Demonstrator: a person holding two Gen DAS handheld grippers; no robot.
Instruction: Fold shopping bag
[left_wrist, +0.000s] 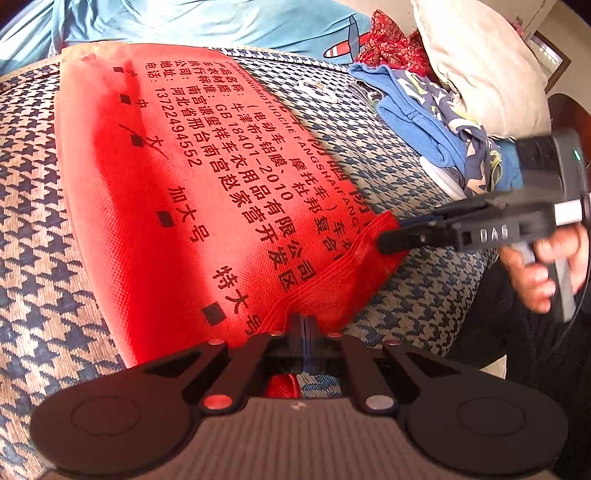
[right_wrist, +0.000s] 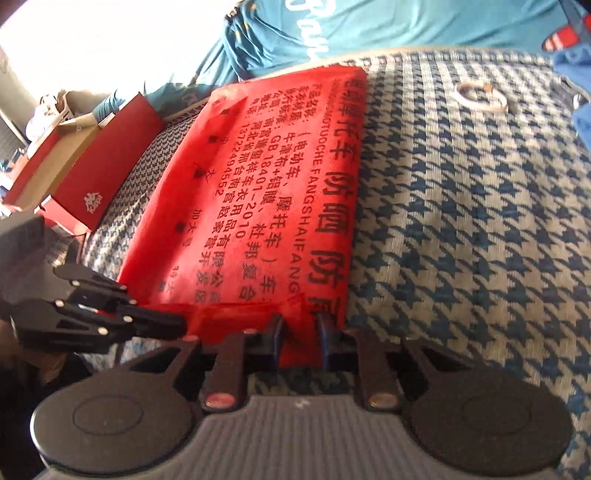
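- Shopping bag (left_wrist: 192, 192): red non-woven fabric with black print, lying flat and lengthwise on the houndstooth cushion (left_wrist: 44, 258); its far end reaches the cushion's back edge, its near hem is at the grippers.
- Left gripper (left_wrist: 303, 328): fingers pressed together on the near hem of the bag, red fabric pinched between them.
- Right gripper (right_wrist: 301, 328): fingers closed on a strip of red fabric, apparently a handle or hem tab, at the bag's near right corner; the strip fills the gap between the pads.
- Stage, as a judgement: the bag already looks narrow and layered, so this would fit either a lengthwise fold just laid or a fresh fold about to be lifted from the near hem.
- Handling note: keep both pinches level and the hem taut between them, so the layers stay square and the handle does not slip out sideways.
- Hard to make out: how many layers lie under the top panel; whether the second handle is tucked inside; the bag's far left corner, washed out by glare.
- Bystanders: red shoebox (right_wrist: 96, 177) at the cushion's left, a pale ring (right_wrist: 480, 98) on the cushion, blue clothing (left_wrist: 424, 122) to the right.
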